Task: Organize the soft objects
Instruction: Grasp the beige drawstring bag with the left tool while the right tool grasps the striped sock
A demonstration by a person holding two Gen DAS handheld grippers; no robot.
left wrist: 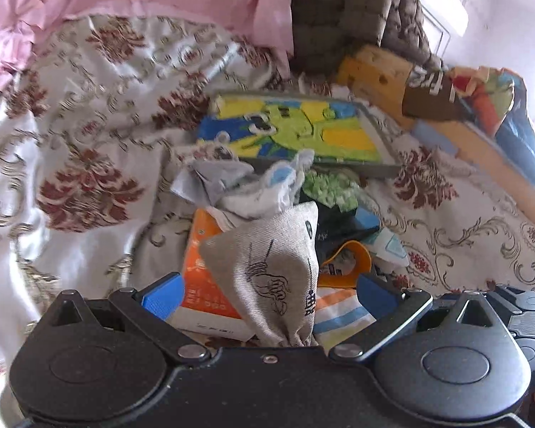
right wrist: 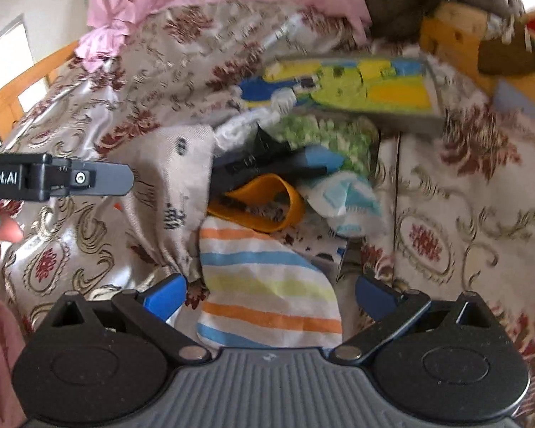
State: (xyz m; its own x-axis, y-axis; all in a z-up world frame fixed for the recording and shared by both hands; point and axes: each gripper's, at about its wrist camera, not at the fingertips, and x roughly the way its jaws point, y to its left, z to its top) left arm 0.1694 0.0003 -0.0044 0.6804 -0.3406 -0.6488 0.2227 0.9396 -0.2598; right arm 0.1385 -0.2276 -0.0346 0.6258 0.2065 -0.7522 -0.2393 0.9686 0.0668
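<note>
Left wrist view: left tool (left wrist: pixel 267 294) spread wide around grey pouch (left wrist: pixel 271 267).

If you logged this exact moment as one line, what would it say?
left gripper: jaws open around grey pouch | right gripper: jaws open over striped cloth | pile on floral bedspread

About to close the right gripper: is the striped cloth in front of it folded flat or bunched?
Bunched. The striped cloth lies rumpled, its stripes curving, between the open blue fingers of the right gripper.
</note>
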